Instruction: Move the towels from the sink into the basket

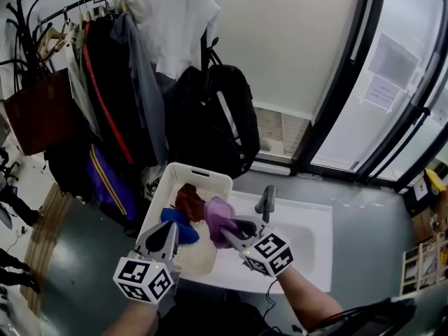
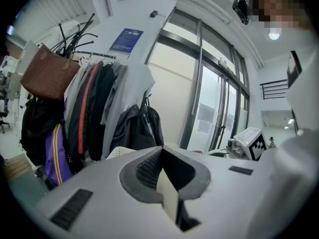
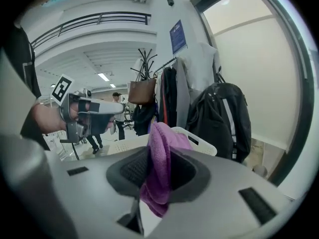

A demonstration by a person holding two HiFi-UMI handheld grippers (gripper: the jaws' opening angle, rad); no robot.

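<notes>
My right gripper (image 1: 227, 231) (image 3: 158, 159) is shut on a purple towel (image 1: 218, 215) (image 3: 162, 142), which hangs from its jaws above the near right corner of the white basket (image 1: 204, 176) (image 3: 201, 142). In the basket lie a brown towel (image 1: 188, 201), a blue towel (image 1: 180, 227) and a cream one (image 1: 201, 255). The white sink (image 1: 305, 238) stands just right of the basket. My left gripper (image 1: 168, 231) (image 2: 162, 157) hovers over the basket's near left part. Its jaws are shut, with nothing between them.
A grey tap (image 1: 266, 202) rises at the sink's back rim. Behind the basket a rack holds coats (image 1: 119, 82), a black backpack (image 1: 213, 117) and a brown bag (image 1: 38, 110). Glass doors (image 1: 392, 89) run along the right.
</notes>
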